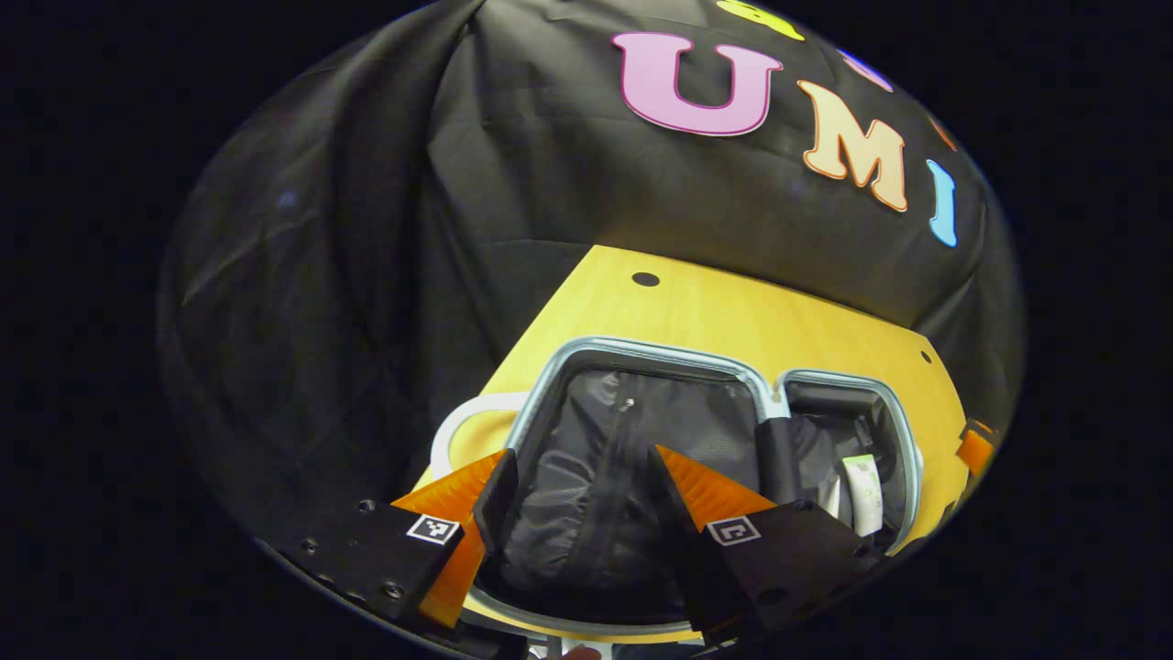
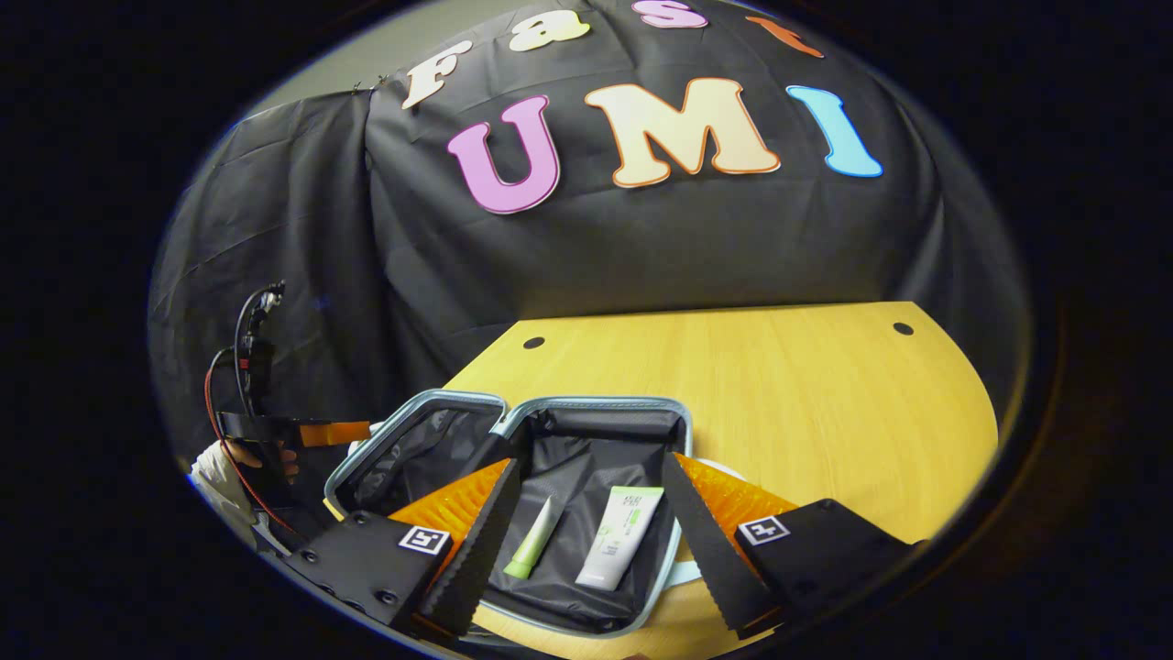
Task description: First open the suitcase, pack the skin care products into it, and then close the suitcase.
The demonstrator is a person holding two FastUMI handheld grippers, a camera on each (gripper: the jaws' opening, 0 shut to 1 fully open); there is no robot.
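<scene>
Suitcase (image 2: 513, 431) lay open on the table (image 2: 806, 403), both halves flat. A green tube (image 2: 534, 540) and a white tube (image 2: 619, 537) already rested in its right half, so opening and packing looked done; closing remained. Left gripper (image 1: 579, 486) and right gripper (image 2: 586, 513) hovered above with fingers spread, holding nothing.
</scene>
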